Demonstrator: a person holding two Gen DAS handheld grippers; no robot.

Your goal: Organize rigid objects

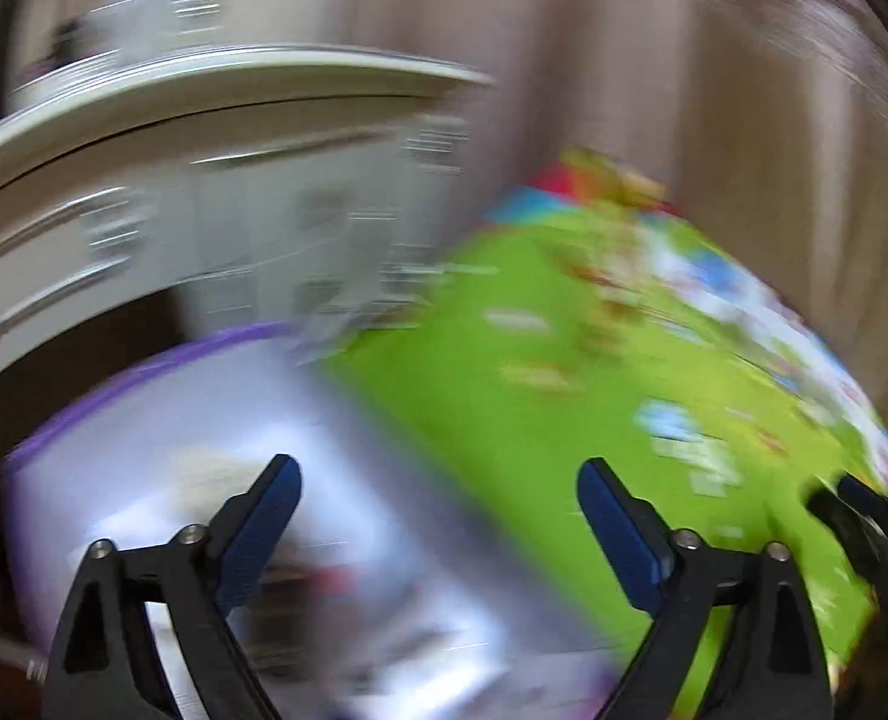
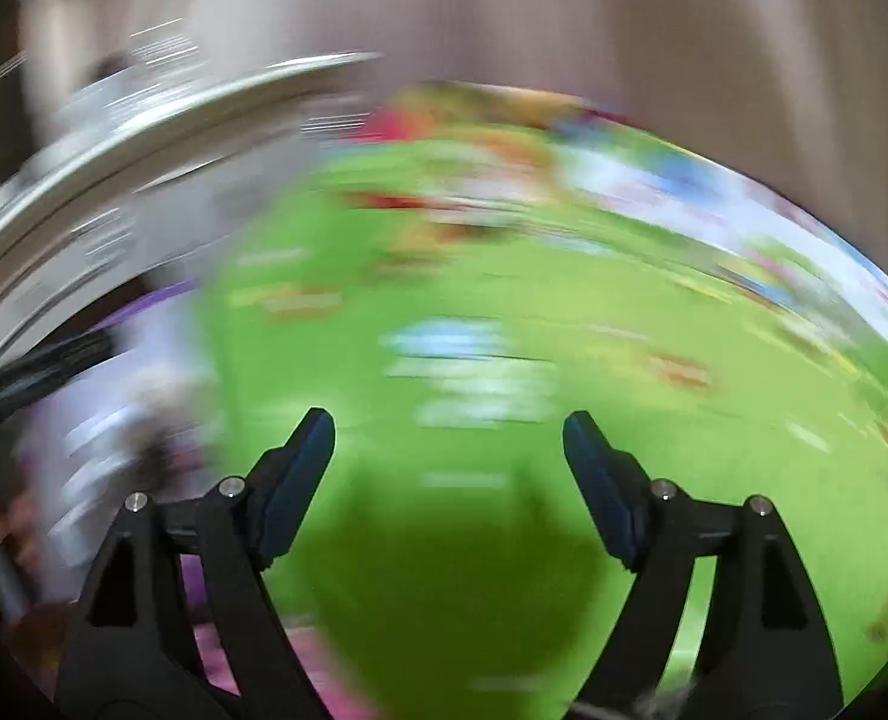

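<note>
Both views are heavily blurred by motion. A large green box [image 1: 534, 396] with colourful print lies flat, and a white box with a purple edge [image 1: 192, 420] lies beside it on its left. My left gripper [image 1: 438, 480] hangs open above the seam between the two boxes, nothing between its fingers. In the right wrist view the green box [image 2: 504, 312] fills most of the picture and the purple-edged box [image 2: 126, 372] shows at the left. My right gripper [image 2: 449, 438] is open over the green box, holding nothing. Its dark fingers [image 1: 864, 516] also appear at the right edge of the left wrist view.
A pale curved edge of white furniture [image 1: 204, 96] with drawer-like fronts [image 1: 144, 228] runs behind the boxes. A brownish blurred backdrop [image 1: 684, 60] rises beyond. Something pink [image 2: 318, 654] lies under the right gripper's left finger.
</note>
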